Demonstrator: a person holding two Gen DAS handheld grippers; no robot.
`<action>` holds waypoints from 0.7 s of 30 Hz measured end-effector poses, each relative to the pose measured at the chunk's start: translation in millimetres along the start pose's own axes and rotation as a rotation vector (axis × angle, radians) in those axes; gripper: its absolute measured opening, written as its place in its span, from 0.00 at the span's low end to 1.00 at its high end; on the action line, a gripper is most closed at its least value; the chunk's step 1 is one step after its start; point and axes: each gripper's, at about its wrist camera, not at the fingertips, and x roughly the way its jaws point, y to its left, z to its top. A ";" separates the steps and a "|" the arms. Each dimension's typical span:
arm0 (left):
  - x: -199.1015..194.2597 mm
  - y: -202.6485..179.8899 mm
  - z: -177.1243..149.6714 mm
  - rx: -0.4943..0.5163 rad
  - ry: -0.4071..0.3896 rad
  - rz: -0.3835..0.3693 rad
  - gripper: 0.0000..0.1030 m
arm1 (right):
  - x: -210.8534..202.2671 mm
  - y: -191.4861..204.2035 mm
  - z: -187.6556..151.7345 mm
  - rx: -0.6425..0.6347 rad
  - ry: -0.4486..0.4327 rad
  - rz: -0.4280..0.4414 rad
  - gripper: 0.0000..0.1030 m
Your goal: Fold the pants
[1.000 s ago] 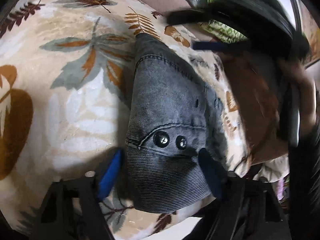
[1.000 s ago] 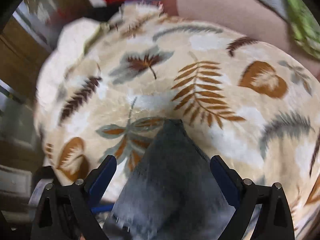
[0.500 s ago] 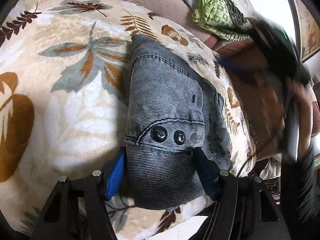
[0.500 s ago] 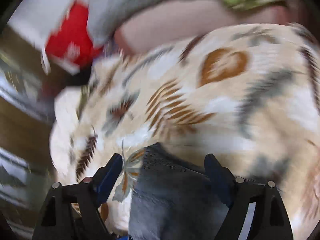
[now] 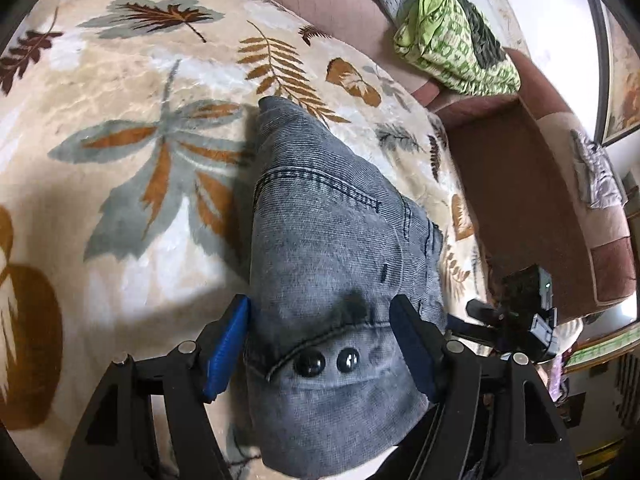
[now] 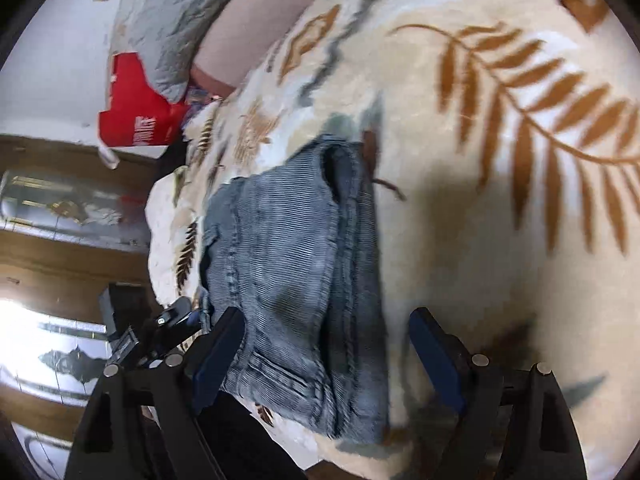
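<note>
Pants (image 5: pixel 332 256) (one folded pair) between two tongs, left (image 5: pixel 320 344) opening, right (image 6: pixel 328 364) spread.

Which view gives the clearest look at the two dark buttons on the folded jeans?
The left wrist view. The two buttons sit sharp and unobstructed near the bottom of the picture, side by side on the jeans, between the left gripper's fingers. The right wrist view shows the jeans from another side, with seams and stacked folds, but no buttons.
</note>
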 end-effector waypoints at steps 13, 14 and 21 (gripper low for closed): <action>20.5 -3.7 0.1 0.062 -0.046 0.137 0.49 | 28.2 11.2 5.6 -0.059 0.009 0.010 0.73; 20.0 -3.3 -0.2 0.067 -0.049 0.149 0.45 | 28.4 8.9 6.5 -0.045 0.002 0.020 0.73; 18.6 -9.3 -2.8 0.122 -0.068 0.202 0.36 | 32.2 11.1 1.4 -0.090 -0.007 0.005 0.74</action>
